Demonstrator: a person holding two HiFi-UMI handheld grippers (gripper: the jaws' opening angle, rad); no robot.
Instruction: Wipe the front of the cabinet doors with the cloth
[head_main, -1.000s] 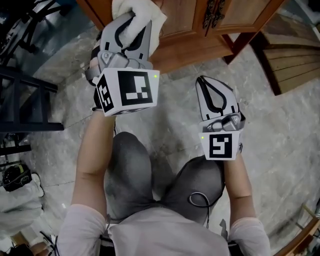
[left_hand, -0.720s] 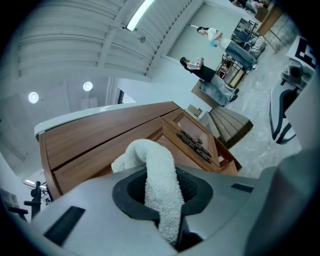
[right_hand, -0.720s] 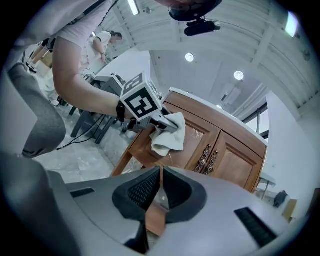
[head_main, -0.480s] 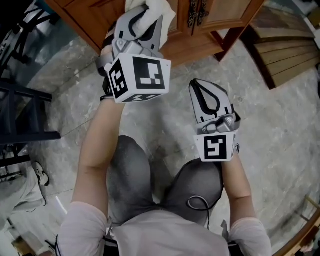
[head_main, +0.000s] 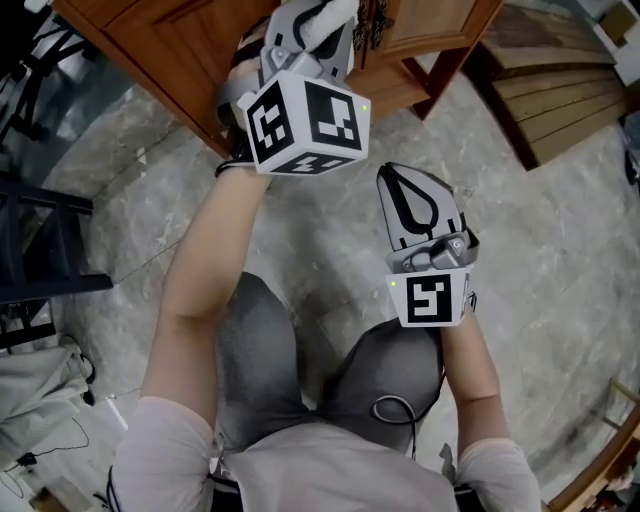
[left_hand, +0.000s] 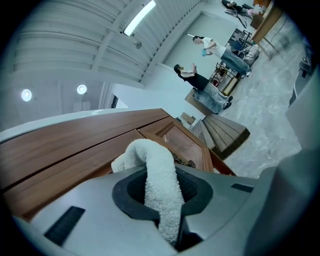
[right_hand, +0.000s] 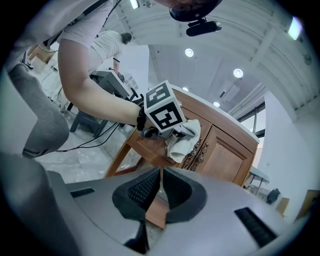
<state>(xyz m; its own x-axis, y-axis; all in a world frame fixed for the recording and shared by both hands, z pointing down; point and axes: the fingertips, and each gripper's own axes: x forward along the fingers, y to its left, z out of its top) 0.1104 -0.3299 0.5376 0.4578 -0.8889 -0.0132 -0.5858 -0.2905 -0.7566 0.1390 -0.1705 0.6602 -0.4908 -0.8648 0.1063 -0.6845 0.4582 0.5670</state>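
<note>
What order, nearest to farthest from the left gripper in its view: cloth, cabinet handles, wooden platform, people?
1. Cloth, clamped in the left gripper.
2. Cabinet handles, just behind it.
3. Wooden platform, on the floor beyond.
4. People, far back.

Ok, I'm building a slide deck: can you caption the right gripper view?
Past the shut right gripper, the left gripper holds a white cloth at the wooden cabinet door.

The grey marbled stone floor (head_main: 560, 250) carries a brown wooden cabinet (head_main: 190, 50) on slim legs, one leg (head_main: 445, 75) showing at the top. A slatted wooden platform (head_main: 565, 100) lies at the right, and a black metal frame (head_main: 45, 250) stands at the left, with a pale crumpled bundle (head_main: 40, 380) near it.
</note>
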